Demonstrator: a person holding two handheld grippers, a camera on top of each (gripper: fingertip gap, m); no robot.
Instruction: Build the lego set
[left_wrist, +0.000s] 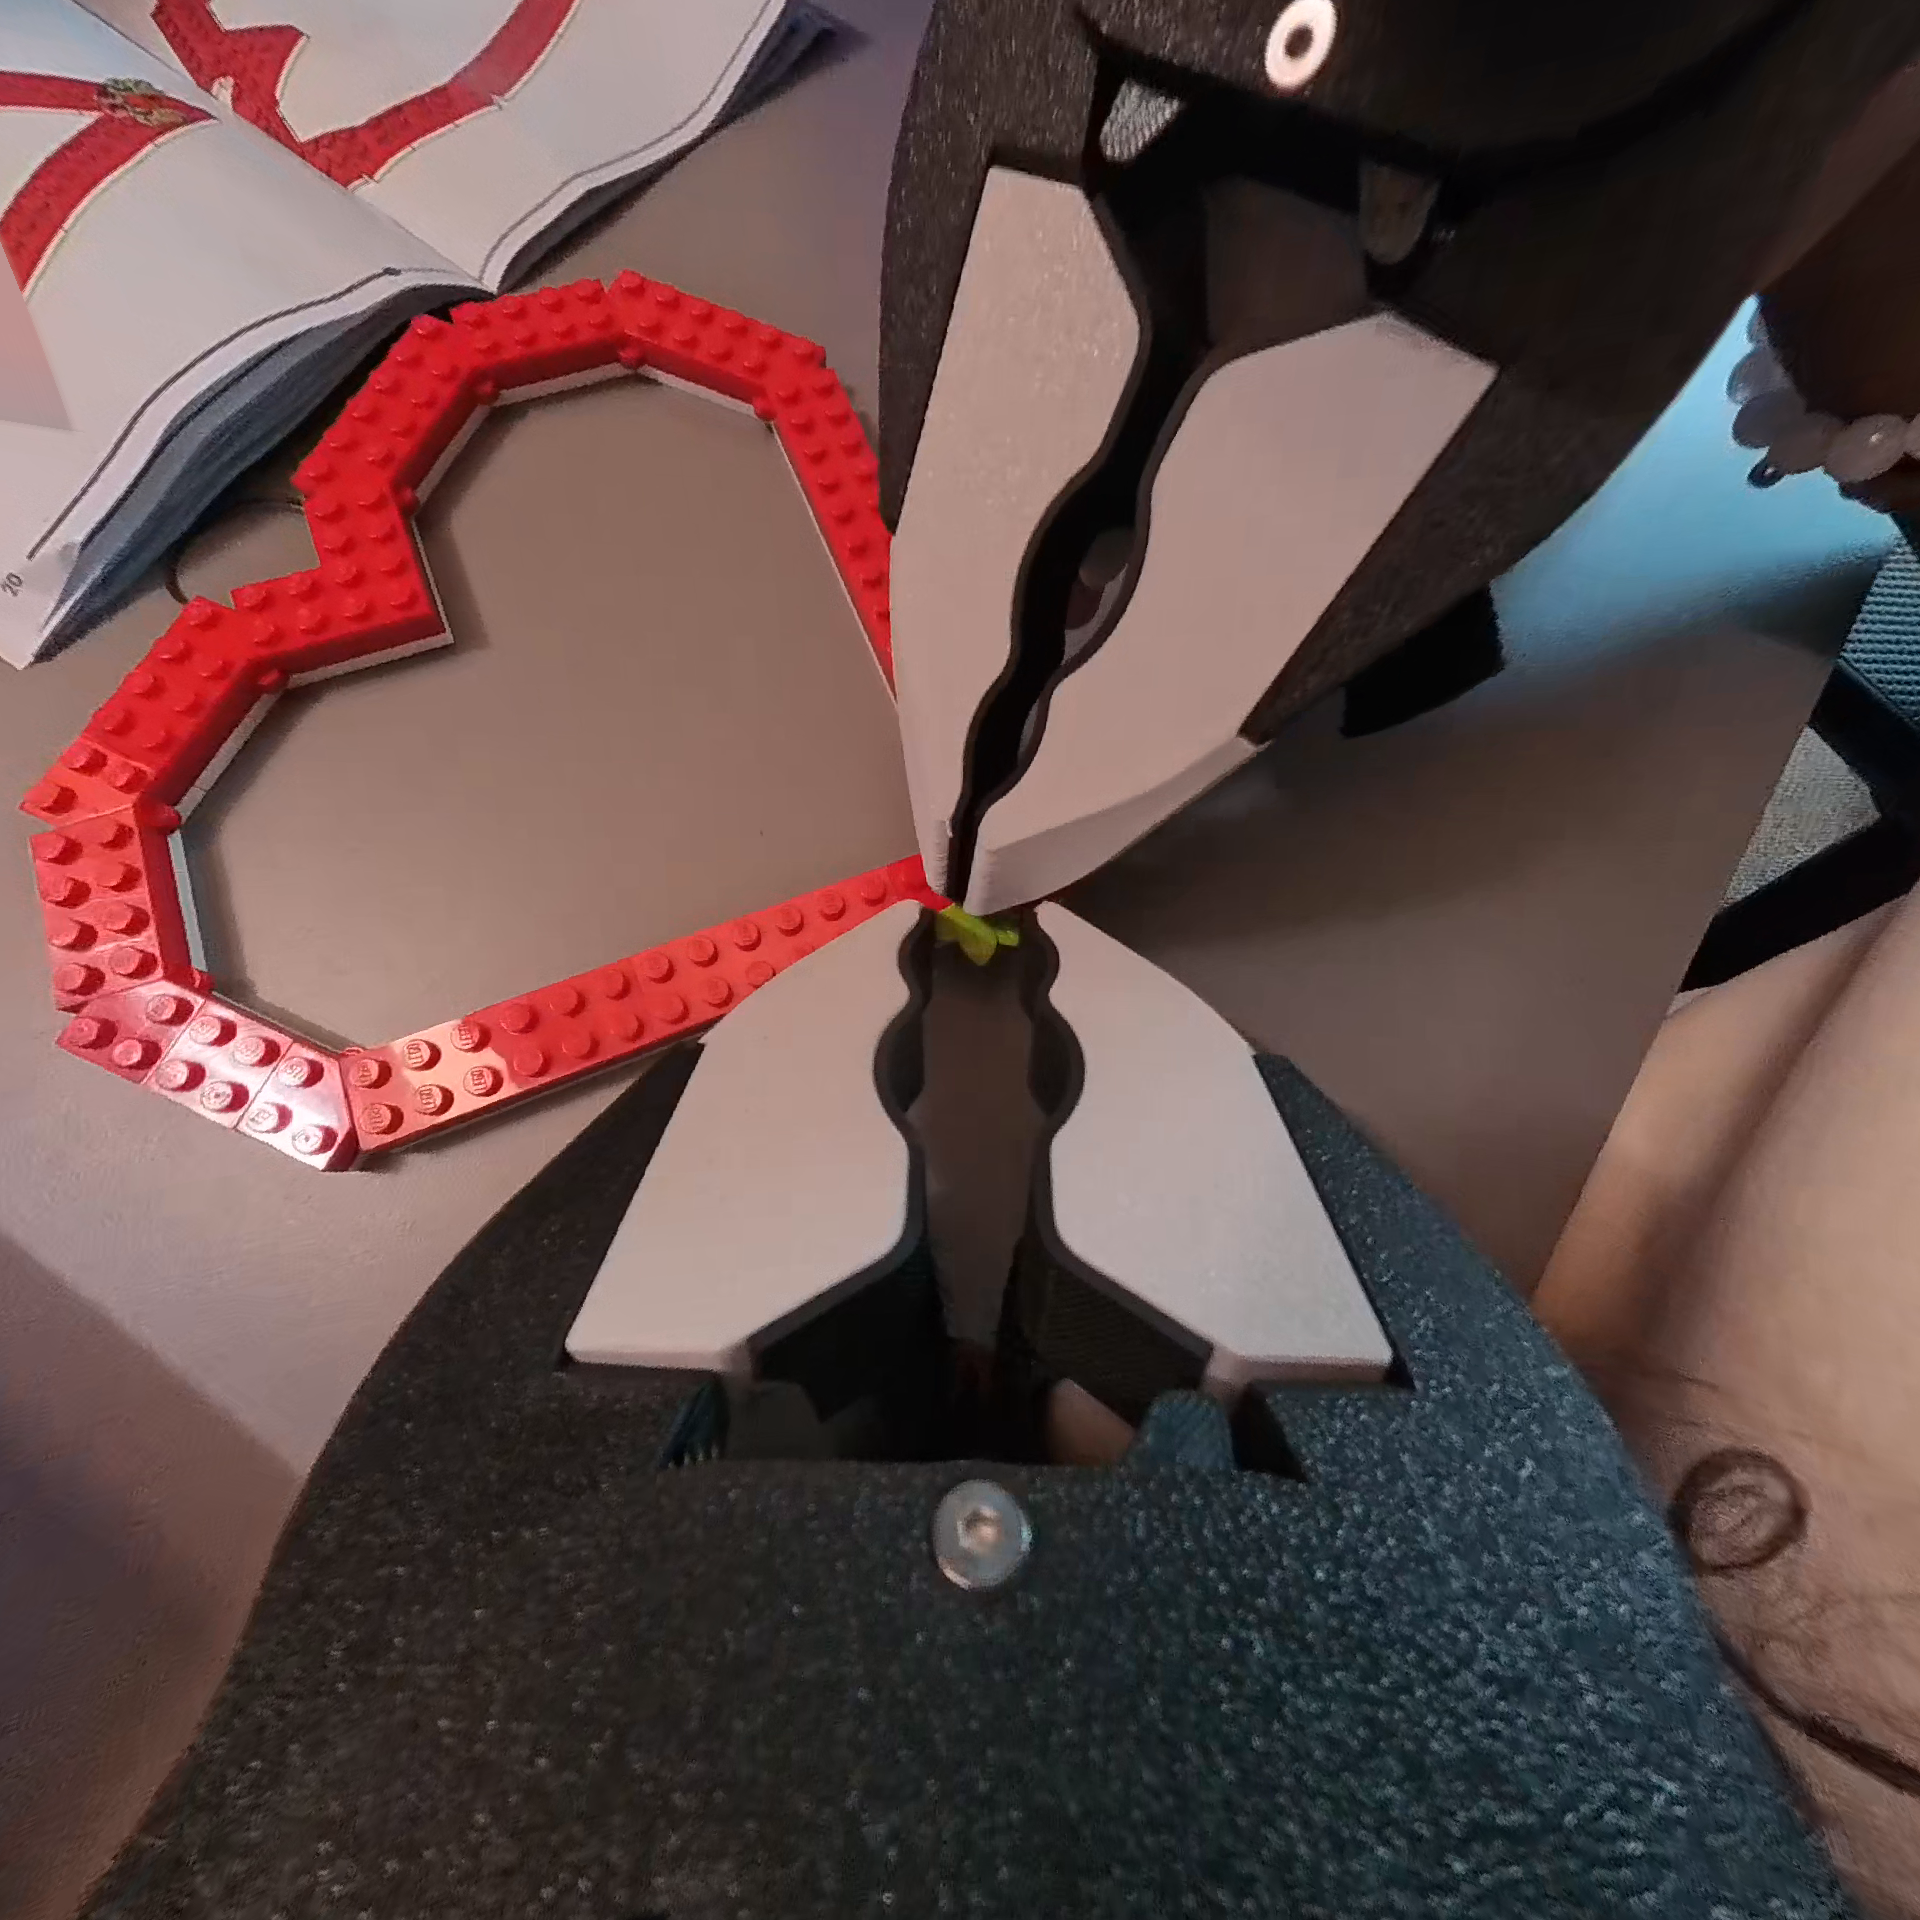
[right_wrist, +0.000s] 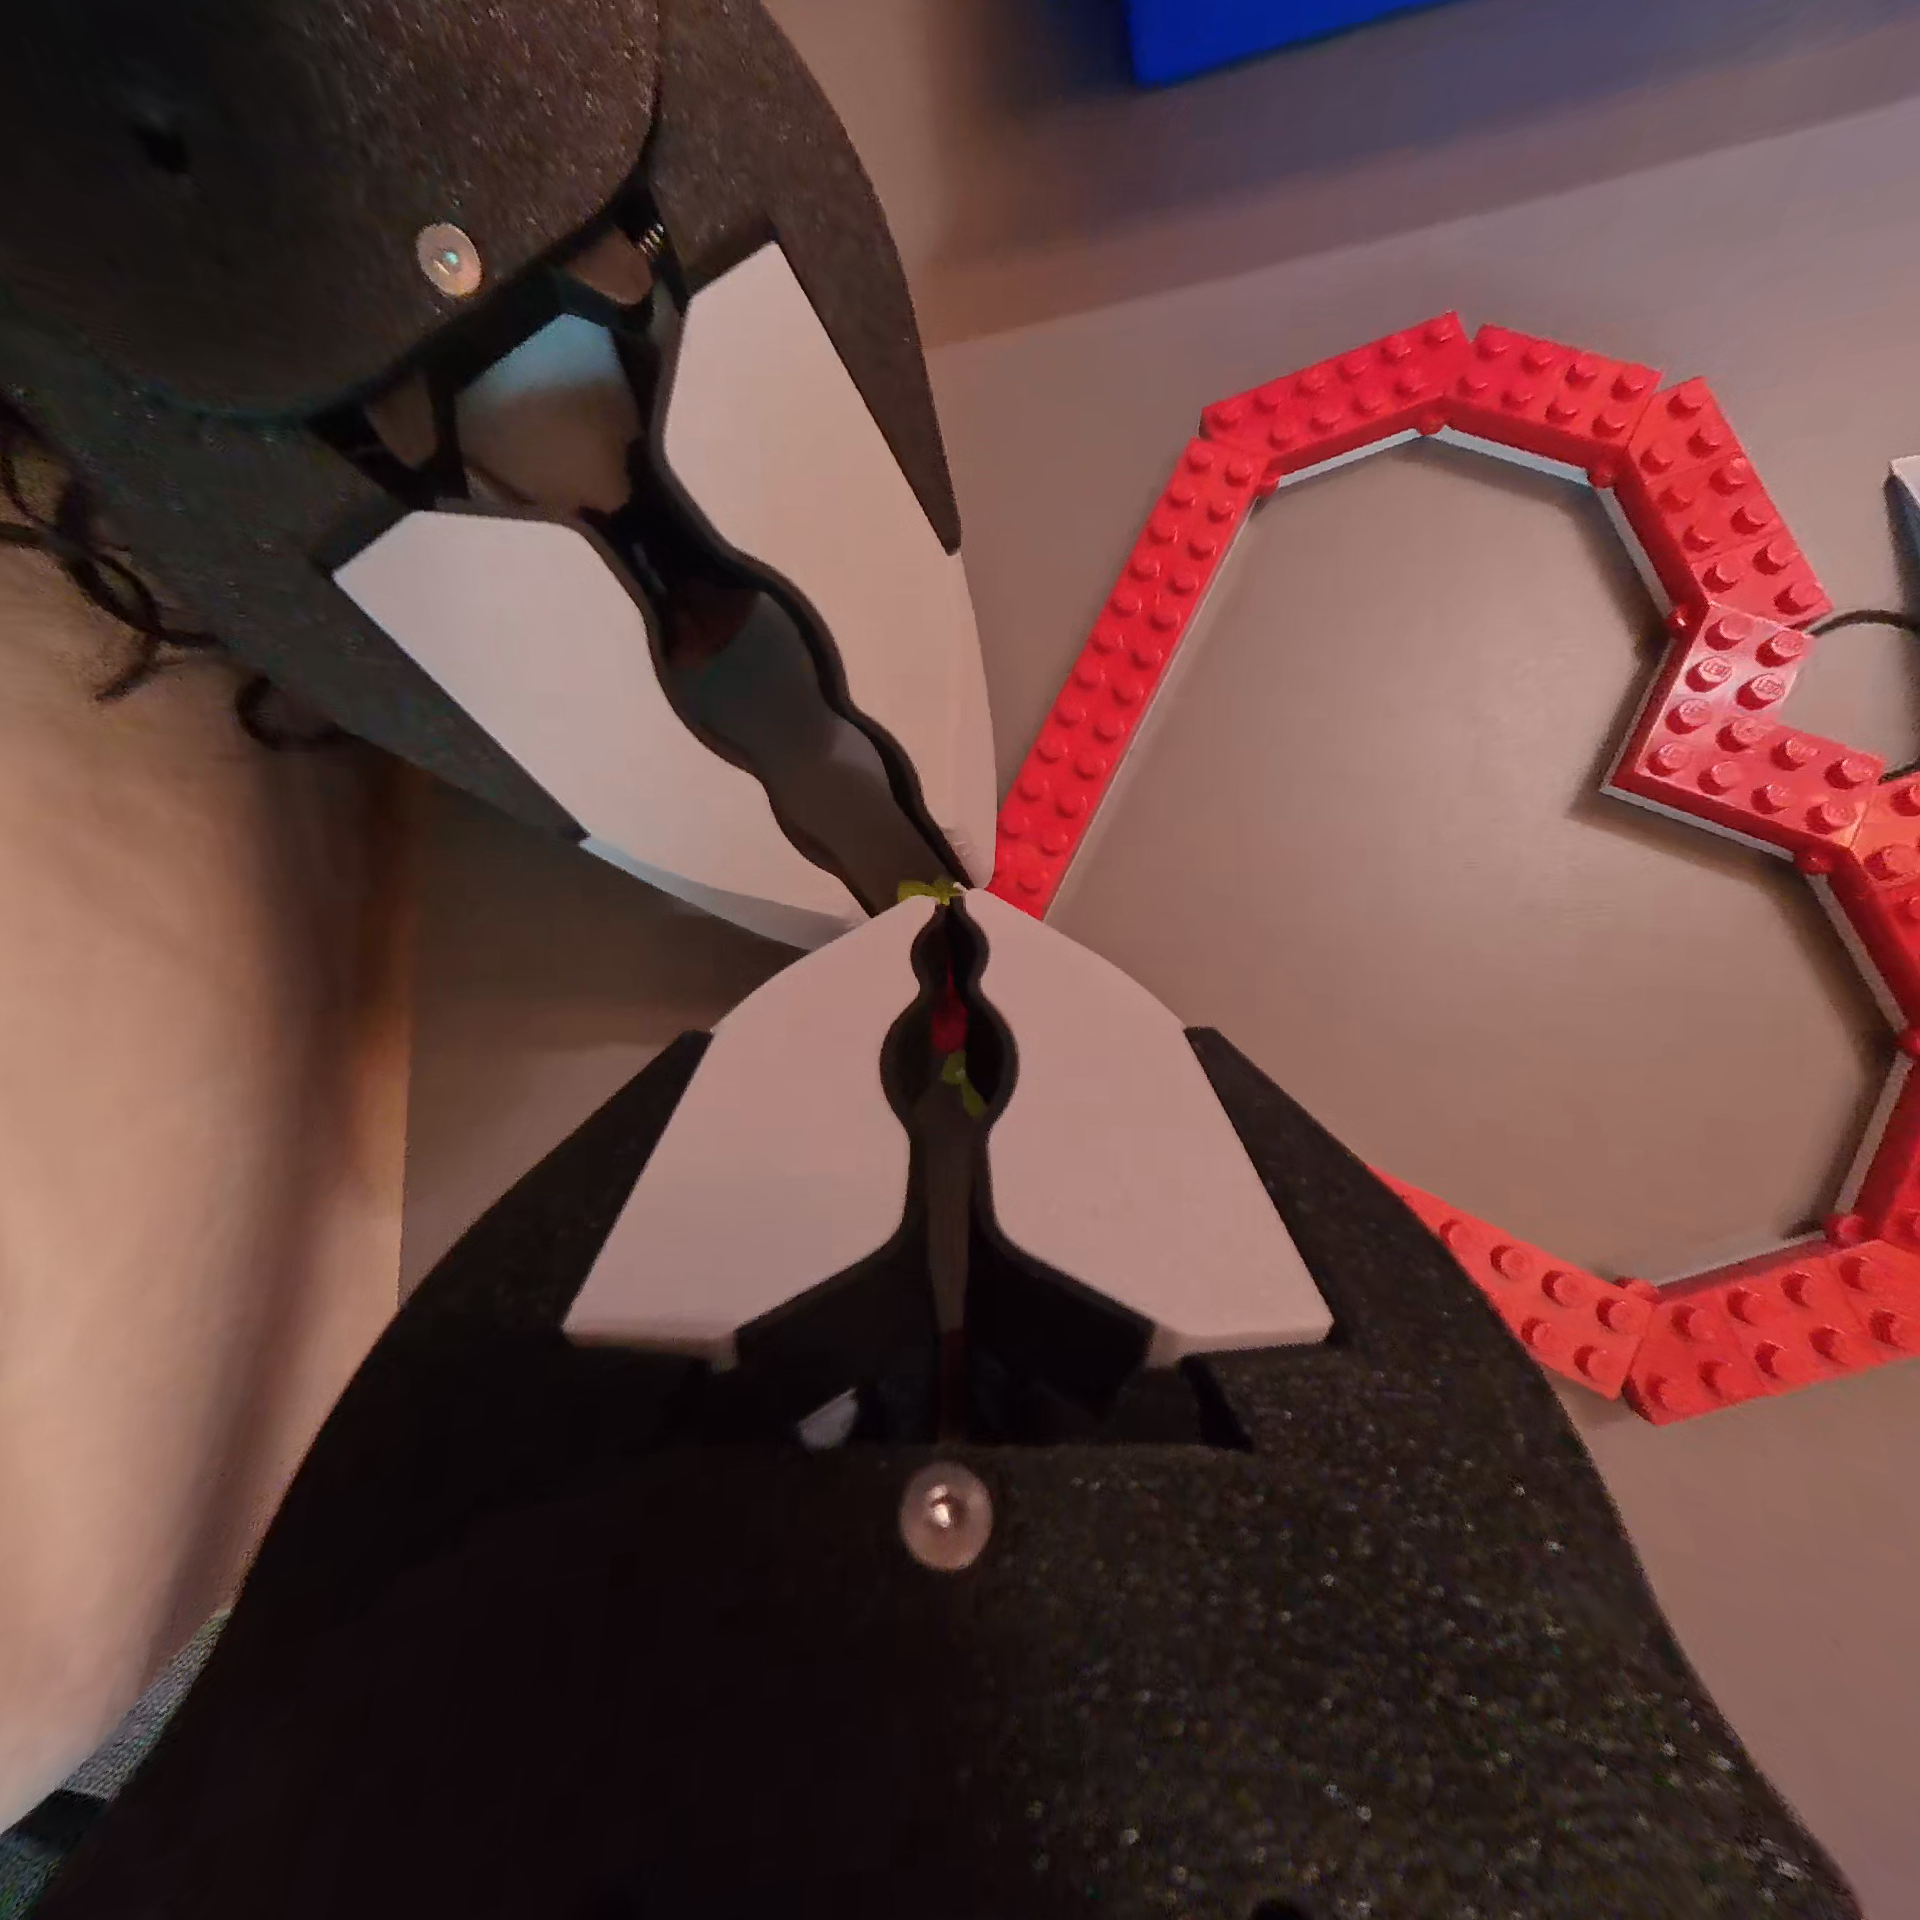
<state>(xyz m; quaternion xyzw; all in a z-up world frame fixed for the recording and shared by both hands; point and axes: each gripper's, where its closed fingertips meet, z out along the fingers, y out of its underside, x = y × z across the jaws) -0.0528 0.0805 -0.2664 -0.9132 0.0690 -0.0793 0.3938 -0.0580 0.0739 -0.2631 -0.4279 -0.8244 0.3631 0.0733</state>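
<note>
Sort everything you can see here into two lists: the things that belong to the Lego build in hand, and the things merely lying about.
In the job:
red heart frame
small green piece pinched where both tips meet
left gripper
right gripper
open instruction booklet

Lying about:
blue object at the far edge
black chair beyond the table

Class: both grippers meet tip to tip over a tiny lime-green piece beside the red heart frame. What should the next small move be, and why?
Probably keep both grippers shut and press the tips gently together. The left gripper and right gripper both pinch at the lime-green piece, and a small red part sits between the right gripper's fingers, so the pieces look not yet fully joined. The red heart frame lies apart on the table.
</note>
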